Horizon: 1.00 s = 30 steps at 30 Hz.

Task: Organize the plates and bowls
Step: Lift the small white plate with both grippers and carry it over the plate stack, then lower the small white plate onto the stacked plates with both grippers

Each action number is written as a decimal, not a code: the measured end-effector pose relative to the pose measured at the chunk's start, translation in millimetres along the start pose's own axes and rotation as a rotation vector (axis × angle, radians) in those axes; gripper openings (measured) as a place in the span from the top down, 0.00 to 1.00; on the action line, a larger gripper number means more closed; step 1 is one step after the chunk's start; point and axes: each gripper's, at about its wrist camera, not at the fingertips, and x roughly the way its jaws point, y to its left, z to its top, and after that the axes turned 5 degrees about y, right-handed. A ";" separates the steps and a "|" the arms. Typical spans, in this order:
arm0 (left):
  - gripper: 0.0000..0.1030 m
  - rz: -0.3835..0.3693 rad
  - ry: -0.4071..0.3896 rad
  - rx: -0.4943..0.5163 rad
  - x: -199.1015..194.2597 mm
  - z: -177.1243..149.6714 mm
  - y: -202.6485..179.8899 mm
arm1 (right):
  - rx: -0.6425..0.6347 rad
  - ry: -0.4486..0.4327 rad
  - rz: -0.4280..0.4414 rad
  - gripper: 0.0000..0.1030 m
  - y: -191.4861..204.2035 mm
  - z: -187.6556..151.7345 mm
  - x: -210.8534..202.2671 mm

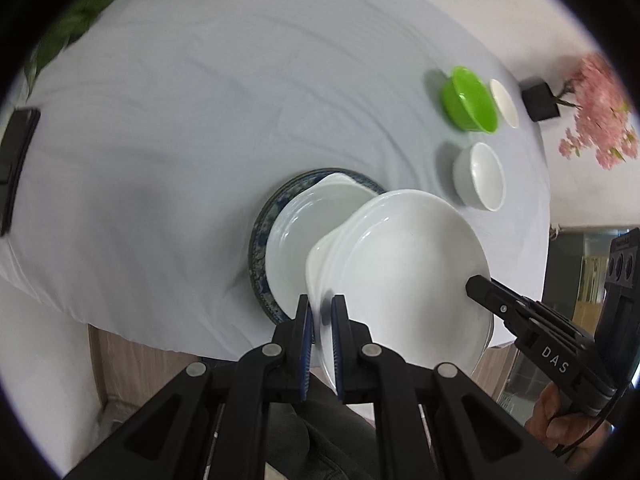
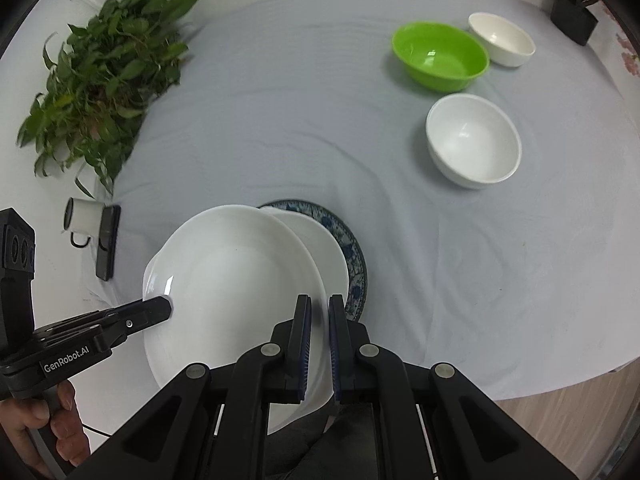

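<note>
Both grippers hold one white plate [image 1: 400, 272] by opposite rims, tilted a little above the table. My left gripper [image 1: 322, 300] is shut on its near-left rim, and my right gripper [image 2: 320, 300] is shut on its right rim. Each gripper shows in the other's view: the right gripper [image 1: 476, 285] and the left gripper [image 2: 165, 307]. Under the held plate [image 2: 232, 280] lies a blue patterned plate [image 1: 260, 248] with another white plate [image 1: 304, 224] on it. A green bowl [image 2: 440, 56], a white bowl [image 2: 474, 140] and a smaller white bowl [image 2: 502, 38] stand at the far right.
A leafy green plant [image 2: 104, 72], a white mug [image 2: 82, 216] and a black phone [image 2: 108, 240] sit at the left of the grey cloth. A black pot [image 2: 574, 16] with pink flowers [image 1: 604, 112] stands at the far right corner. The table's near edge runs just below the plates.
</note>
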 end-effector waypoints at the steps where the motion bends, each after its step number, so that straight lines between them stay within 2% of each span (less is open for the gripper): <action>1: 0.92 0.000 -0.004 -0.012 5.5 1.2 4.7 | -0.007 0.007 -0.007 0.94 0.2 1.0 7.7; 13: 0.92 -0.054 0.010 -0.205 68.3 12.4 52.8 | -0.063 0.102 -0.079 0.94 8.7 39.2 94.4; 19: 0.91 -0.022 0.034 -0.182 78.1 13.8 43.2 | -0.066 0.133 -0.114 0.92 3.8 52.3 115.1; 30: 0.90 -0.007 0.068 -0.168 83.4 15.0 41.7 | -0.075 0.113 -0.115 0.92 3.9 56.8 123.7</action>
